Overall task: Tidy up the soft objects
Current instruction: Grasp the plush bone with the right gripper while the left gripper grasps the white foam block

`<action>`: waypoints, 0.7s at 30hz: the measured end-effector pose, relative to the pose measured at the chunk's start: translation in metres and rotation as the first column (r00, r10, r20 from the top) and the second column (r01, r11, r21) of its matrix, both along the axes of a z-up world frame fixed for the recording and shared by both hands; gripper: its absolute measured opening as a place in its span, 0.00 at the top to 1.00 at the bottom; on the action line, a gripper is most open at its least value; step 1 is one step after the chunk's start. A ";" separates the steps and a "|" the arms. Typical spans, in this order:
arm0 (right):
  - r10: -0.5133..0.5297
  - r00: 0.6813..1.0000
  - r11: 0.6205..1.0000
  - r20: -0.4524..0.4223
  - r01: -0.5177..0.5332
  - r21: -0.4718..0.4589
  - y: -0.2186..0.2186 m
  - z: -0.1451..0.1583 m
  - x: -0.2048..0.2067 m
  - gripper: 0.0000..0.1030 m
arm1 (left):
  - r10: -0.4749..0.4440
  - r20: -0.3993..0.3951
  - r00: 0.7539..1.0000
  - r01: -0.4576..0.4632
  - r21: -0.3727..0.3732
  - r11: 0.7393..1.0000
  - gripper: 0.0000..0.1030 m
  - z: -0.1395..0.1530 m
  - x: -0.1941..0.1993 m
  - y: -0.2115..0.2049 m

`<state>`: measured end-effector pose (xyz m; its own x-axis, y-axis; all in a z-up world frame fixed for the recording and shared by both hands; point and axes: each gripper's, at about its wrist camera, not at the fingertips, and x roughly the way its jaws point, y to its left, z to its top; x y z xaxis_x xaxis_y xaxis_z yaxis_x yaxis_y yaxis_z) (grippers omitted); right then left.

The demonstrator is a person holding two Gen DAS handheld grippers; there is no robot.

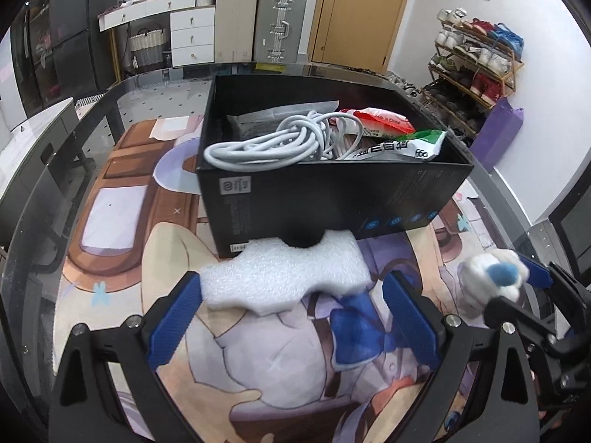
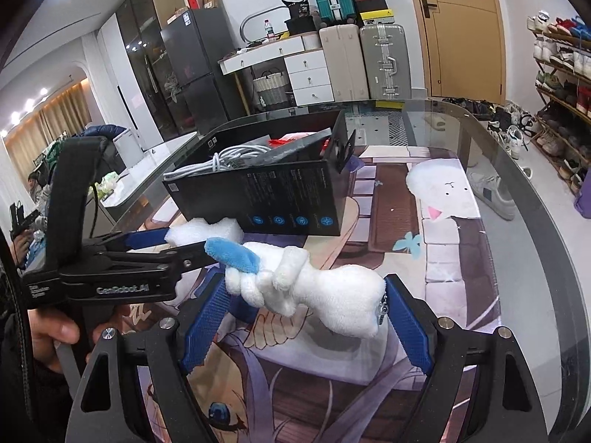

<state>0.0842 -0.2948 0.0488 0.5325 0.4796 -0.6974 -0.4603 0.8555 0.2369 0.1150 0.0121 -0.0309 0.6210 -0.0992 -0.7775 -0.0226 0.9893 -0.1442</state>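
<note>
right gripper (image 2: 306, 317) clamped across plush toy (image 2: 325, 295), long axis spanning pads | left gripper (image 1: 291, 317) apart, foam (image 1: 288, 269) ahead | box (image 1: 332, 184) beyond

White plush toy (image 2: 325, 295) aloft; foam block (image 1: 288, 277) against box (image 1: 332, 192).

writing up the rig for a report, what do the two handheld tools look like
Both tools are matte black, with angular forked arms ending in blue ribbed pads and silver screws at the joints. The left tool, seen side-on from the right wrist view, has a black pistol-style handle and white lettering reading GenRobot.AI. The right tool has the same build. A dark sleeve shows by the left hand.
</note>
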 end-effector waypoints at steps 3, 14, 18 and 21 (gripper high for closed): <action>-0.008 1.000 1.000 -0.003 0.009 0.007 -0.003 0.001 0.000 0.18 | 0.012 -0.026 1.000 -0.011 0.017 1.000 0.05 -0.004 0.007 -0.003; -0.003 1.000 1.000 -0.002 0.003 0.011 -0.002 0.003 0.000 0.18 | 0.000 -0.006 1.000 0.001 0.062 0.998 0.12 -0.003 -0.002 -0.004; -0.009 1.000 1.000 -0.001 0.009 0.007 -0.003 0.003 0.000 0.18 | -0.017 0.016 1.000 0.016 0.061 0.998 0.12 0.002 -0.012 -0.001; -0.010 1.000 1.000 0.006 0.010 0.007 -0.002 0.005 -0.001 0.18 | -0.028 0.043 0.999 0.025 0.055 0.998 0.12 0.010 -0.020 0.002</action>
<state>0.0835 -0.2972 0.0534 0.5415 0.4792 -0.6908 -0.4537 0.8583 0.2398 0.0953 0.0143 -0.0206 0.6525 -0.0746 -0.7541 0.0090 0.9958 -0.0907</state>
